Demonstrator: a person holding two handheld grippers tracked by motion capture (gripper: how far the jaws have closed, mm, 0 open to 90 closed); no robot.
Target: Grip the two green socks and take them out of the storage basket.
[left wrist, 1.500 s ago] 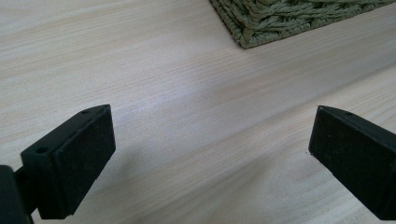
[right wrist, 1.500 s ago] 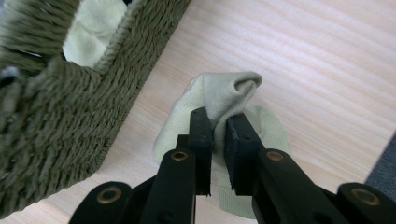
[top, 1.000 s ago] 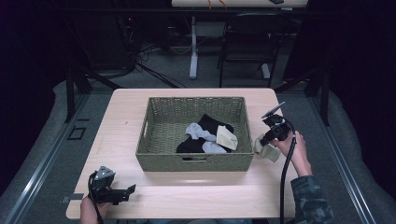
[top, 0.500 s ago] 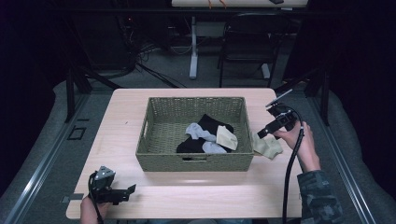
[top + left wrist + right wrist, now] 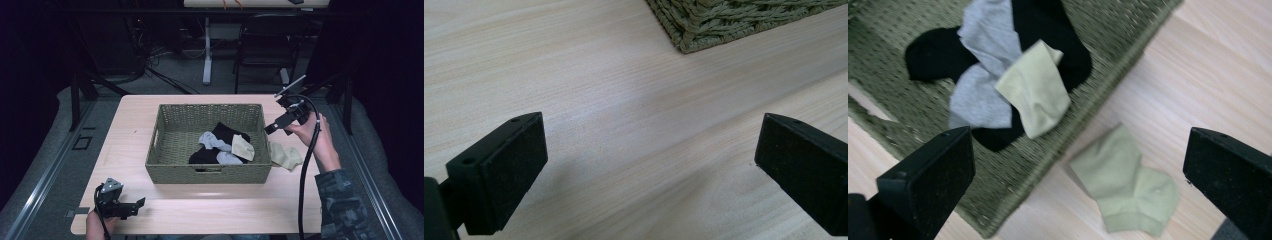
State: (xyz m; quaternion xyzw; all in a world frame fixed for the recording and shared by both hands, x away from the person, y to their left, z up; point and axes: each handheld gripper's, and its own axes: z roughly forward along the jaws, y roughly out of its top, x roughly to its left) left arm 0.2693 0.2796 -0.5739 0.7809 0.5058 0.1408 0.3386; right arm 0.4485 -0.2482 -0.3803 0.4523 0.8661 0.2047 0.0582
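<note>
The right gripper (image 5: 270, 130), held above the woven basket's (image 5: 210, 172) right edge, has just been opening its jaws; they stand wide apart with nothing between them. A pale green sock (image 5: 1125, 192) lies on the tabletop (image 5: 215, 210) just beside the basket. The left gripper (image 5: 141, 202) rests released near the front corner. No readable writing

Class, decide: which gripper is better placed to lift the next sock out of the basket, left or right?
Right. The right gripper hangs open beside the basket, facing the socks; the left gripper rests at the table's near corner.
</note>
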